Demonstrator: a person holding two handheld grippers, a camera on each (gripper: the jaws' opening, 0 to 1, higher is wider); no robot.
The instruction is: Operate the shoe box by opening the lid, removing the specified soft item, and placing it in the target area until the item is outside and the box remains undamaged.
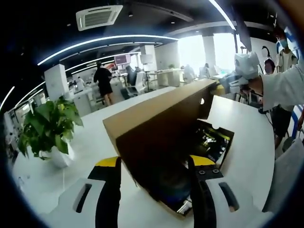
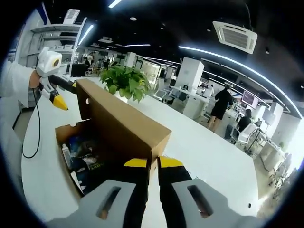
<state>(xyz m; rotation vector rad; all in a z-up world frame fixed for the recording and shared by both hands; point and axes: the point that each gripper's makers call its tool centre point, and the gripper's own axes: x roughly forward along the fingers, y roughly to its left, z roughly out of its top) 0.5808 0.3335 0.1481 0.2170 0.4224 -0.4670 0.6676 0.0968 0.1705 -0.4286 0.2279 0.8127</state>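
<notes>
You are working in a large open office with ring-shaped ceiling lights, on a long white bench (image 1: pixel 242 128) that runs back toward rows of desks.

In the right gripper view, your right claw (image 2: pixel 153 167) is pinched on the free edge of the shoe box lid (image 2: pixel 124 124), its yellow-tipped jaws pressed against either face of the cardboard. The lid stands raised, roughly upright, and blocks your sight of the bench beyond it. To its left the shoe box (image 2: pixel 64 135) lies open, with dark jumbled contents inside; you cannot tell from here which of them is the soft item.

In the left gripper view, your left claw (image 1: pixel 154 164) is spread wide, one jaw on each side of the near corner of the lid (image 1: pixel 156 118); whether either jaw touches the cardboard you cannot tell. The brown lid takes up the middle of this view, and past its right edge you see into the box (image 1: pixel 213 137), where black and yellow things lie.

A potted plant (image 1: pixel 47 126) stands on the bench just beyond the box. A person in black (image 1: pixel 103 81) stands well back among the desks, and others sit further off.
</notes>
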